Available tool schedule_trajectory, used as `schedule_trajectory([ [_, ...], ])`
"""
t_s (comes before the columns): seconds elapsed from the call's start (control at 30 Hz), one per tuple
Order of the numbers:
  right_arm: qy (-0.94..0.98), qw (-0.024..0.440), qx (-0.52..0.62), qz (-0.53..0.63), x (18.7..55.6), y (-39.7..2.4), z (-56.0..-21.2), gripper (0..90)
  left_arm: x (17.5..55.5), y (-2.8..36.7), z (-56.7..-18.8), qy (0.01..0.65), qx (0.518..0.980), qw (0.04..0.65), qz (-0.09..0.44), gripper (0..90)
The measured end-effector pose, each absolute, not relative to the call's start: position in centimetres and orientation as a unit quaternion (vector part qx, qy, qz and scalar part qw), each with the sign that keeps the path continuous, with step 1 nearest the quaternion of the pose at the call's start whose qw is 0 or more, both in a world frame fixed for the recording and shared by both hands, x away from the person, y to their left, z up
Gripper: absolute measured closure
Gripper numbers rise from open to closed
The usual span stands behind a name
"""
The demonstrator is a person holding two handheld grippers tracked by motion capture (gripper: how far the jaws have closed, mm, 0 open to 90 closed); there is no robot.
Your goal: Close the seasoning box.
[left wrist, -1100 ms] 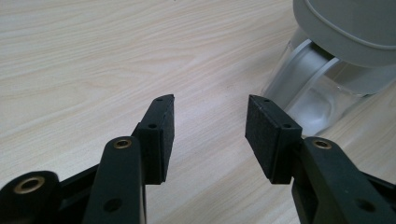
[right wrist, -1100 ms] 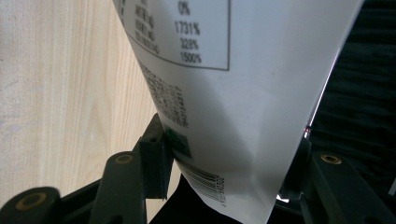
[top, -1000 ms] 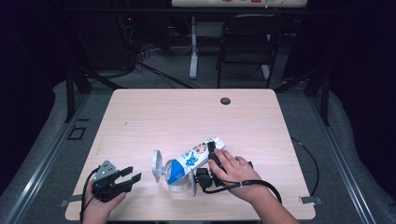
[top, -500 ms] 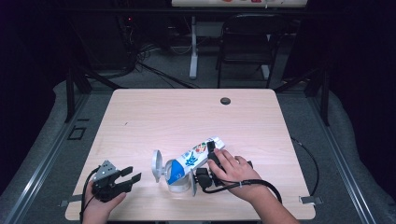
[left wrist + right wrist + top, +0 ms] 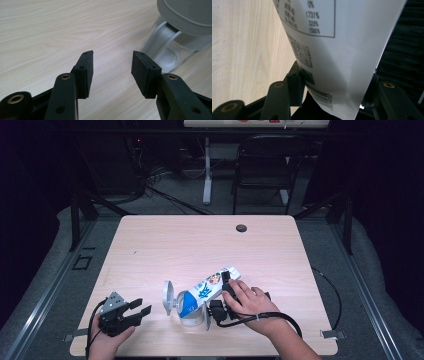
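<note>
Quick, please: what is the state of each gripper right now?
Left gripper: open, nothing between the jaws, beside the clear container.
Right gripper: closed on the carton, tilted over the container.

One carton [image 5: 207, 290] sits clamped between the right fingers [image 5: 295, 82], tipped over one clear container [image 5: 192, 316]. One grey lid [image 5: 167, 297] stands ahead of the left fingers [image 5: 86, 71]. One chair [image 5: 262, 170] stands beyond the counter [image 5: 165, 245].

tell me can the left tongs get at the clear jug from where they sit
Probably yes. The left tongs sit open on the table, aimed at the clear jug, with only bare wood between. The carton tilts over the jug from the far side.
</note>
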State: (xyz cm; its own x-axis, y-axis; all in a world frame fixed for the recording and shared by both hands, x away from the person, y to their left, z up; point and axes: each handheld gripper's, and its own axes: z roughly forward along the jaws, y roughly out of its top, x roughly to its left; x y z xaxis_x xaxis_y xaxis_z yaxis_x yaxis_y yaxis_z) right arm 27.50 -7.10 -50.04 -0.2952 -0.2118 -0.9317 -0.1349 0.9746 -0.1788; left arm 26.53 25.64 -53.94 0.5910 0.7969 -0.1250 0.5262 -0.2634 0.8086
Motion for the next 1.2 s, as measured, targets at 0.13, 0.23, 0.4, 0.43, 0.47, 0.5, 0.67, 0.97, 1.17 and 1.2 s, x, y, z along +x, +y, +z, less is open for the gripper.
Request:
schedule_trajectory([
  [0.13, 0.804, 0.583, -0.109, -0.032, 27.51, -7.10, -50.05, 49.8, 26.53, 25.64, -53.94, 0.424, 0.779, 0.434, 0.156, 52.8],
  [0.23, 0.805, 0.582, -0.110, -0.031, 27.53, -7.11, -50.09, 50.0, 26.53, 25.64, -53.94, 0.425, 0.778, 0.435, 0.156, 52.8],
  [0.4, 0.805, 0.582, -0.112, -0.032, 27.54, -7.10, -50.07, 50.1, 26.54, 25.64, -53.96, 0.424, 0.779, 0.434, 0.156, 52.8],
  [0.43, 0.805, 0.582, -0.112, -0.033, 27.54, -7.09, -50.04, 50.1, 26.54, 25.64, -53.95, 0.424, 0.779, 0.434, 0.156, 52.8],
  [0.47, 0.803, 0.583, -0.115, -0.037, 27.51, -7.03, -50.00, 50.2, 26.53, 25.64, -53.93, 0.424, 0.780, 0.434, 0.156, 52.8],
  [0.5, 0.803, 0.583, -0.115, -0.037, 27.51, -7.03, -50.00, 50.2, 26.53, 25.64, -53.92, 0.425, 0.779, 0.434, 0.156, 52.8],
  [0.67, 0.804, 0.583, -0.115, -0.037, 27.52, -7.03, -49.97, 50.2, 26.53, 25.64, -53.93, 0.425, 0.779, 0.434, 0.156, 52.8],
  [0.97, 0.804, 0.582, -0.117, -0.036, 27.54, -7.05, -49.96, 50.3, 26.54, 25.65, -53.92, 0.424, 0.779, 0.434, 0.156, 52.8],
  [1.17, 0.804, 0.581, -0.117, -0.036, 27.55, -7.05, -49.95, 50.3, 26.53, 25.66, -53.91, 0.425, 0.779, 0.434, 0.156, 52.8],
  [1.2, 0.804, 0.581, -0.117, -0.035, 27.55, -7.06, -49.95, 50.3, 26.53, 25.66, -53.91, 0.425, 0.779, 0.434, 0.156, 52.8],
])
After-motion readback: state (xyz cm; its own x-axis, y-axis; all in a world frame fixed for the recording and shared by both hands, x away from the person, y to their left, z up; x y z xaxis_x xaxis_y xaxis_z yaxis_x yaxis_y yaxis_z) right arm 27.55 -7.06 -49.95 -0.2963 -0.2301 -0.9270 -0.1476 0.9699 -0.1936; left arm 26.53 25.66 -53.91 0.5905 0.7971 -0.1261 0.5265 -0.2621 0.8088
